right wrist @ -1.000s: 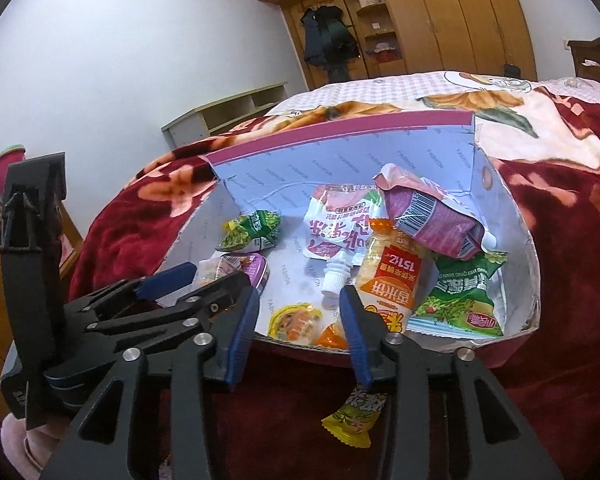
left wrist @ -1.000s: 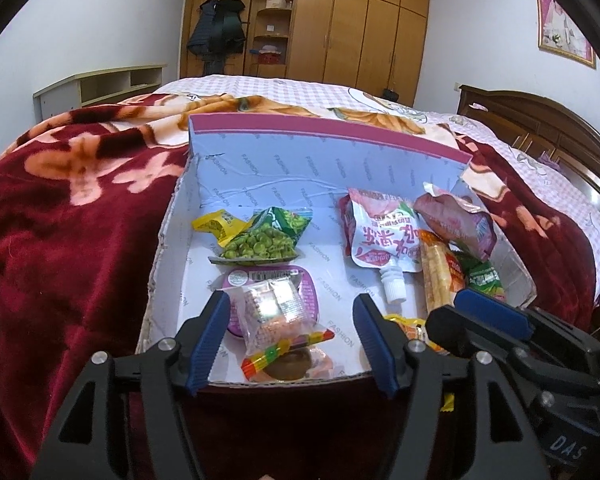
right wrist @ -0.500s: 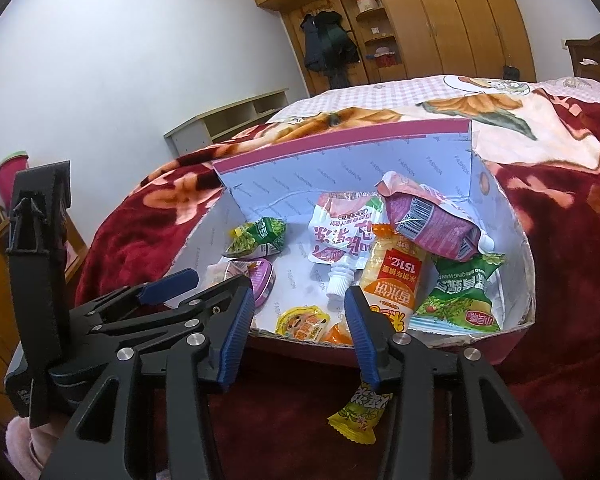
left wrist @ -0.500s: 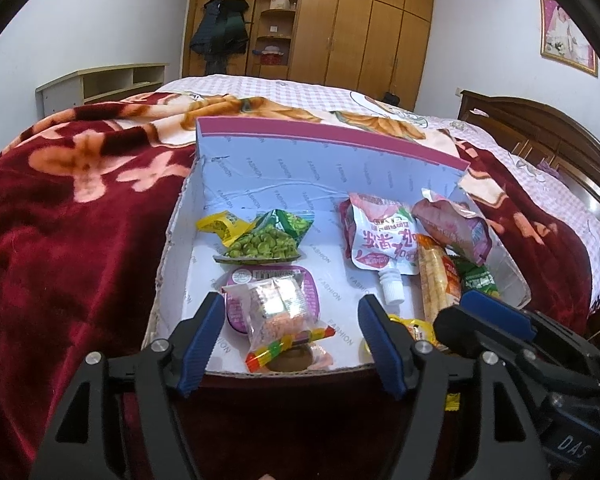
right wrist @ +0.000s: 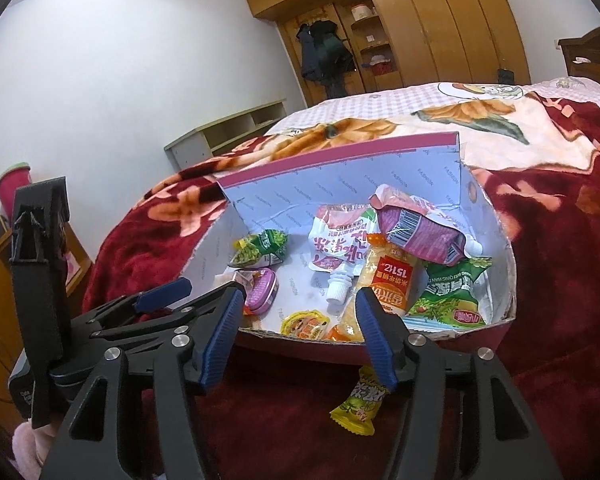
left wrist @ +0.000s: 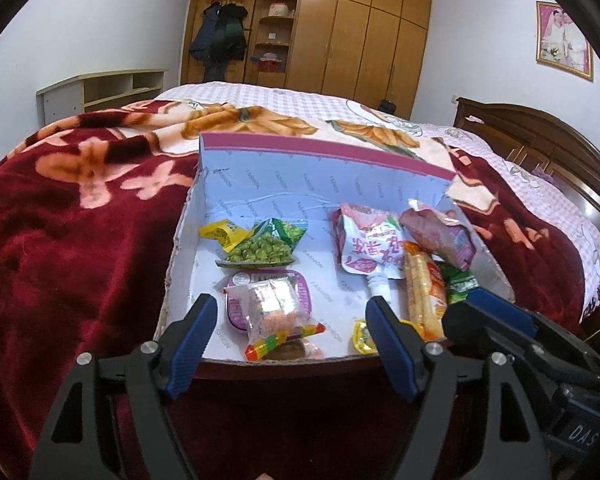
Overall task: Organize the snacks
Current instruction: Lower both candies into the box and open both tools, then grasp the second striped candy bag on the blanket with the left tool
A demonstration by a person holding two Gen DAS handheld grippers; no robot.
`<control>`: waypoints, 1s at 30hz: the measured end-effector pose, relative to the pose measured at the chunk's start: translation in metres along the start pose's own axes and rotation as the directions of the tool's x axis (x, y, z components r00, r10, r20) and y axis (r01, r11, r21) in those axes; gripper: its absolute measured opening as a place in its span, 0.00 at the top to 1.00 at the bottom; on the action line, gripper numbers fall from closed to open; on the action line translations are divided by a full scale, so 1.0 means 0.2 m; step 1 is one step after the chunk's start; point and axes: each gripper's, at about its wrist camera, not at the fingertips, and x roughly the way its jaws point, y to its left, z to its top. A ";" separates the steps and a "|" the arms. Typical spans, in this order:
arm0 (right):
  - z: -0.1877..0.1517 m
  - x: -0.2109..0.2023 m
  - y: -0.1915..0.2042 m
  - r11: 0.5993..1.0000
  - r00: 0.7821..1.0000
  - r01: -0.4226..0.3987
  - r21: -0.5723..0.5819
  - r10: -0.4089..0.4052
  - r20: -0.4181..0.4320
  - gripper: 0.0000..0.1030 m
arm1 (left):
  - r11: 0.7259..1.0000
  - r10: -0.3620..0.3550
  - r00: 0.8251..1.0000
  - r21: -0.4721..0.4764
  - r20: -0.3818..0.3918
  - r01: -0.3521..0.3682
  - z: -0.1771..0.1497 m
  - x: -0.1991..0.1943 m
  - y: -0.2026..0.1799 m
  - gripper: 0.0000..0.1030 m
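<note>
Both grippers, left gripper [left wrist: 288, 320] and right gripper [right wrist: 298, 320], are opening, fingers empty. We judge the yellow candy [right wrist: 360, 404] on the bed light and crinkly; pinch its twisted end.

The left tongs [left wrist: 288, 332] point forward and tilt downward, their jaws opening with nothing pressed between the blue pads [left wrist: 190, 344]. The right tongs [right wrist: 298, 338] sit close beside them on the right, tilted down likewise, their jaws also opening and empty, blue pads [right wrist: 374, 338] apart.
</note>
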 end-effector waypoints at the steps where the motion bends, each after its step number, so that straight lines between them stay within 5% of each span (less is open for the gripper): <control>1: 0.00 -0.01 0.01 1.000 1.000 -0.001 -0.001 0.001 0.004 0.42 | 1.000 -0.003 1.000 0.003 0.004 0.003 0.00 -0.02 0.00 0.22; 18: -0.12 -0.26 0.07 1.000 1.000 -0.011 0.022 0.011 0.029 0.39 | 0.998 -0.061 0.998 -0.014 -0.030 0.061 -0.14 -0.29 -0.03 0.22; 30: -0.27 -0.42 0.05 0.996 0.996 0.091 0.013 -0.091 0.017 0.39 | 0.995 -0.072 0.995 0.062 -0.070 0.076 -0.33 -0.40 -0.10 0.22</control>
